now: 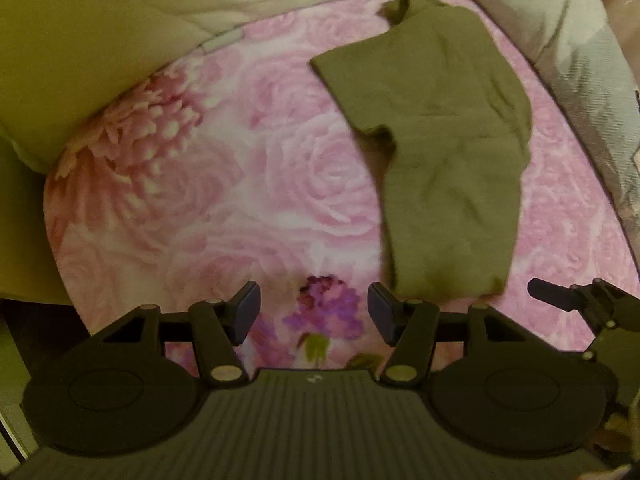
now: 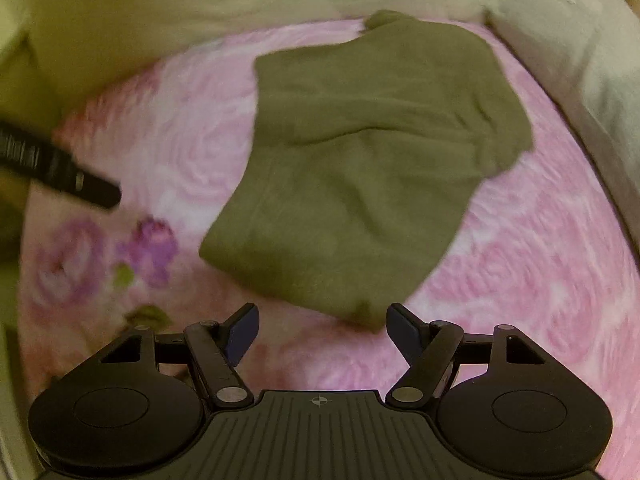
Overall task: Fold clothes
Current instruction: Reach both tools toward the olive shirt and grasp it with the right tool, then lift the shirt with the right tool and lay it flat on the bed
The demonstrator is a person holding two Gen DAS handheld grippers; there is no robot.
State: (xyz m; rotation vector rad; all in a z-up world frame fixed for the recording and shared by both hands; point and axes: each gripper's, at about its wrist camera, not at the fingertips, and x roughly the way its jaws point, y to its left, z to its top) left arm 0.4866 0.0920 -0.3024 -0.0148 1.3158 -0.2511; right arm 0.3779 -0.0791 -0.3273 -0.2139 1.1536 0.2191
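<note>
shirt (image 2: 360,160) lies part-folded near the bed's (image 1: 200,200) far edge; we hold left gripper (image 1: 314,314) and right gripper (image 2: 320,332) spread, empty; pinch near hem corners evenly.

L gripper (image 1: 314,312): jaws apart, empty | R gripper (image 2: 322,330): same

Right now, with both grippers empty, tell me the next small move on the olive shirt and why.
Probably ease the right gripper forward onto the near hem of the olive shirt and close. Both grippers are open, the left gripper over bare floral sheet, and the shirt lies half-folded with its hem just ahead.
</note>
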